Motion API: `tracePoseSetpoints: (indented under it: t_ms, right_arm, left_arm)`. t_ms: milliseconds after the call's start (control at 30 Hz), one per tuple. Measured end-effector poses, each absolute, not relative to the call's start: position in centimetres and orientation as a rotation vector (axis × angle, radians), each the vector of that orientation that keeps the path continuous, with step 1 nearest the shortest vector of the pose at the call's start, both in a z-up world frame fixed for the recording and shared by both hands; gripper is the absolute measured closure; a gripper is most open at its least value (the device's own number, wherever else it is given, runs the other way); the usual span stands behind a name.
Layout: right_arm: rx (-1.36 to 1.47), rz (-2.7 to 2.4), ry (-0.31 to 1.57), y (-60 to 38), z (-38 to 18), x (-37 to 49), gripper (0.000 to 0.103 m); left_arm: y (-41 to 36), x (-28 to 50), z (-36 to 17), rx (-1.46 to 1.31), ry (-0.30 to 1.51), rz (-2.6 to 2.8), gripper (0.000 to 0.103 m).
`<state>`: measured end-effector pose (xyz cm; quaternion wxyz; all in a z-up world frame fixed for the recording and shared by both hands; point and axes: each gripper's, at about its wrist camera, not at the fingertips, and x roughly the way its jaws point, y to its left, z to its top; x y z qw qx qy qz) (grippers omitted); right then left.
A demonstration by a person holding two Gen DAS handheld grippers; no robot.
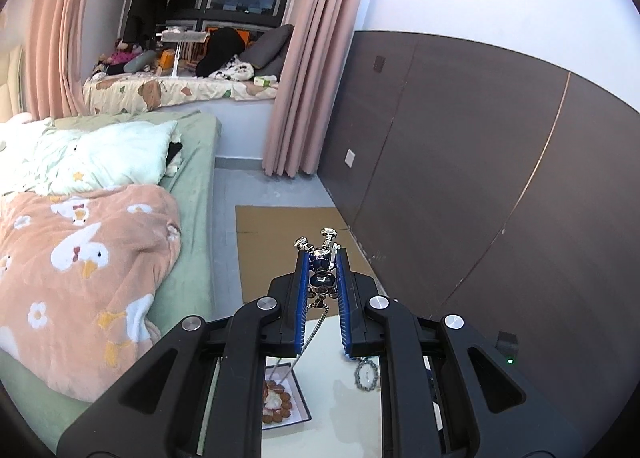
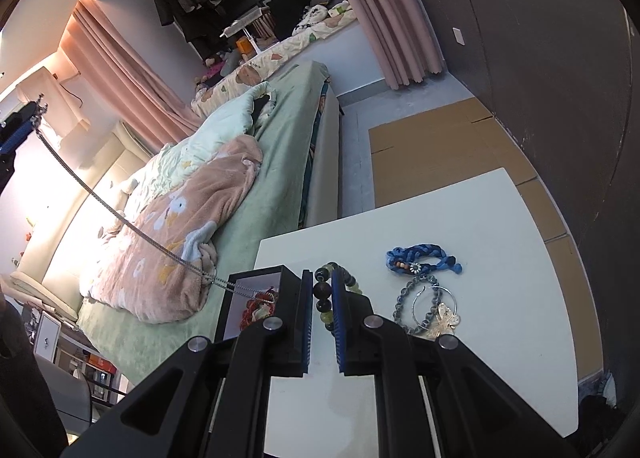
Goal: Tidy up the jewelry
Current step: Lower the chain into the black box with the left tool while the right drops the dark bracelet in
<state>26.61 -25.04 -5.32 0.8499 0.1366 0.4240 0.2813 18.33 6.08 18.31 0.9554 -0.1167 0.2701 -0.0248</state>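
Observation:
My left gripper (image 1: 322, 258) is shut on a silver figure pendant (image 1: 323, 262); its chain (image 1: 310, 336) hangs down into the open black jewelry box (image 1: 296, 398), which holds red and brown beads. The chain (image 2: 120, 218) also shows in the right wrist view, running from the left gripper (image 2: 24, 118) to the box (image 2: 260, 290). My right gripper (image 2: 322, 282) is shut on a dark and green bead bracelet (image 2: 324, 290) at the white table (image 2: 500, 338).
On the table lie a blue braided bracelet (image 2: 422, 260), a grey bead bracelet (image 2: 404, 302), a silver hoop (image 2: 434, 304) and a butterfly piece (image 2: 442, 324). A bed (image 2: 280, 162) stands left of the table. Cardboard (image 2: 432, 150) covers the floor by a dark wall (image 2: 560, 78).

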Motion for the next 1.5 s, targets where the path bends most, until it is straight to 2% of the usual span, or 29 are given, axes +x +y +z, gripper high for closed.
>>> tracePoseSetpoints:
  t_ms: [333,667,700,767,800,1000,1167,1400,1500]
  right_arm:
    - [0.276,0.606,0.911,-24.1,-5.7,26.1,0.094]
    - [0.242,0.614,0.919,-22.3,-5.7,25.7,0.094]
    - [0.238,0.614,0.921,-22.0,-5.7,25.7,0.094]
    - [0.232,0.618,0.925,-21.4,-5.6,25.6,0.094]
    - [0.229,0.623,0.927,-21.1,-5.6,25.6,0.094]
    - [0.189,0.659,0.936,-18.3,-5.4,25.6,0.094]
    - [0.165,0.705,0.950,-15.2,-5.3,25.8,0.094]
    - [0.166,0.770,0.972,-10.7,-5.3,26.2,0.093]
    - [0.162,0.773,1.006,-8.9,-5.7,26.8,0.086]
  left_arm:
    - [8.3,19.3,11.6,-0.308,0.660,-0.029,0.089]
    - [8.8,21.0,0.6,-0.423,0.853,-0.074,0.087]
    - [9.0,21.0,-0.3,-0.441,0.867,-0.076,0.084]
    - [9.5,20.7,-1.6,-0.454,0.871,-0.045,0.048]
    - [9.9,20.4,-2.0,-0.461,0.861,-0.029,0.044]
    - [12.4,18.6,-4.5,-0.526,0.876,0.012,0.042]
    - [13.9,16.5,-5.4,-0.551,0.864,0.042,0.030]
    - [16.2,14.5,-5.4,-0.576,0.841,0.102,0.020]
    - [17.0,14.0,-5.3,-0.582,0.829,0.125,0.011]
